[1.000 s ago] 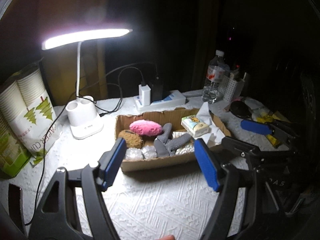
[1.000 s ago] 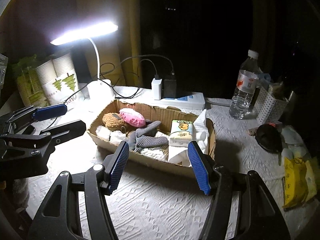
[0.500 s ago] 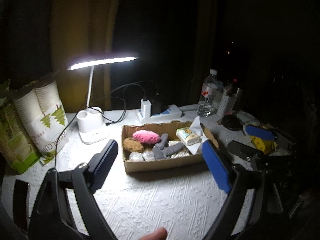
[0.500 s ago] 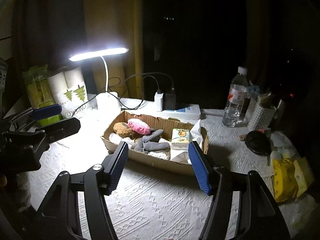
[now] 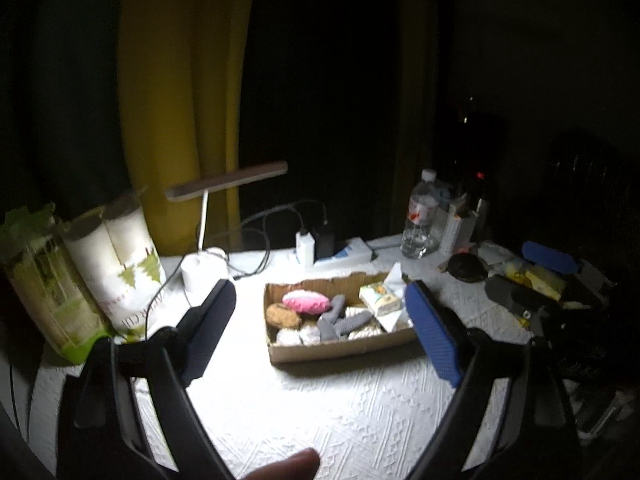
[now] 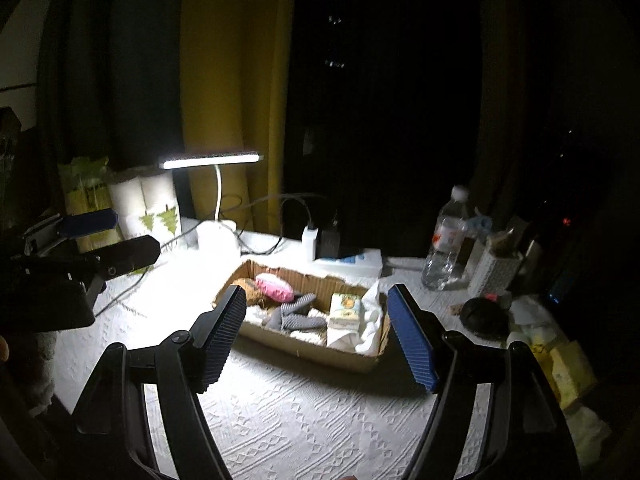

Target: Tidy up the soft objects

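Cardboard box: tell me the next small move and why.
Probably lower the right claw toward the cardboard box and pick one soft thing, say the pink toy. Both claws hang open and empty short of the box, and the soft things lie jumbled together inside.
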A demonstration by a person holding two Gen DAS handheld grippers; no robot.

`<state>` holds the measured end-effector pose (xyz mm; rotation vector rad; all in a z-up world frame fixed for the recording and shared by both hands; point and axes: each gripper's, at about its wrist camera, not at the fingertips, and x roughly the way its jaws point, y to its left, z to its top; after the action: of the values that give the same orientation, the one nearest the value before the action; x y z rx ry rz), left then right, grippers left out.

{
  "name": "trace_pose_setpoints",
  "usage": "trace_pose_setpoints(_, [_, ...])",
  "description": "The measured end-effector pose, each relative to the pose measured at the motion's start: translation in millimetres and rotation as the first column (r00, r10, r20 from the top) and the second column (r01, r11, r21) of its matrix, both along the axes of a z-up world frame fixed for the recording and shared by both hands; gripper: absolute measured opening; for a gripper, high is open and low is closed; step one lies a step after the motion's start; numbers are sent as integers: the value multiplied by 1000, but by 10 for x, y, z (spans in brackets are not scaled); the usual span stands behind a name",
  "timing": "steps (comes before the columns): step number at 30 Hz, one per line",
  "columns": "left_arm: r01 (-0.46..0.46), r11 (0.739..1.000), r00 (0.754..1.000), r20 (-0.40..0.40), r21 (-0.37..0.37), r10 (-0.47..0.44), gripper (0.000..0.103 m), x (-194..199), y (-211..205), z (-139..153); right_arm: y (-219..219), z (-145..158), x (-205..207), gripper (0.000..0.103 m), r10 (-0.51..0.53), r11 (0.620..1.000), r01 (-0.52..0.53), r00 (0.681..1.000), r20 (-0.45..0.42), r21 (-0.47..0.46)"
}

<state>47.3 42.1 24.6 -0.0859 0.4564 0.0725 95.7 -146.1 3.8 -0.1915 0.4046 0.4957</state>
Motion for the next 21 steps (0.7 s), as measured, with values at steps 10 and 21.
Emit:
trace_pose_setpoints(10, [-6, 999, 997, 81, 44, 3, 98, -134, -93, 317, -140, 346, -90, 77, -29, 999, 27, 998, 61, 28])
trace_pose_setpoints(21, [11, 999, 996, 91, 39, -14, 98, -82, -154, 417, -246, 390, -27, 77, -43, 998, 40, 997, 62, 44])
